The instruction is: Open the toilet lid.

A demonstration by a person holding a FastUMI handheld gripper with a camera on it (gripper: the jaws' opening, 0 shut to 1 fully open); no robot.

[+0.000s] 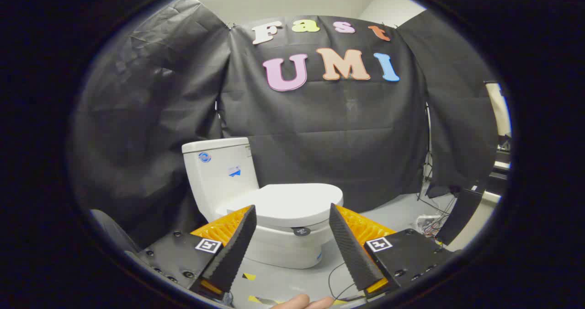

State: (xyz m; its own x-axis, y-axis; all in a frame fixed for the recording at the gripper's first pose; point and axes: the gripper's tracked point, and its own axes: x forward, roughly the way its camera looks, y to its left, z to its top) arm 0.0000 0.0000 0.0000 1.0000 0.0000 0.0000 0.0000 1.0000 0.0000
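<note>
A white toilet (274, 249) stands on the grey floor against the black cloth wall, its tank (219, 172) on the left side. The lid (288, 201) lies flat and closed over the bowl, front rim pointing right. My gripper (292, 210) is open, fingers spread wide, with nothing between them. The toilet sits beyond the fingertips (249, 213), seen through the gap, and is not touched. A dark round tag (300, 231) sticks to the rim under the lid's front edge.
Loose cables (429, 222) and a dark panel (461, 213) lie on the floor at the right by the cloth's edge. Yellow-black tape marks (249, 276) lie on the floor before the toilet. A fingertip of a hand (304, 302) shows below the fingers.
</note>
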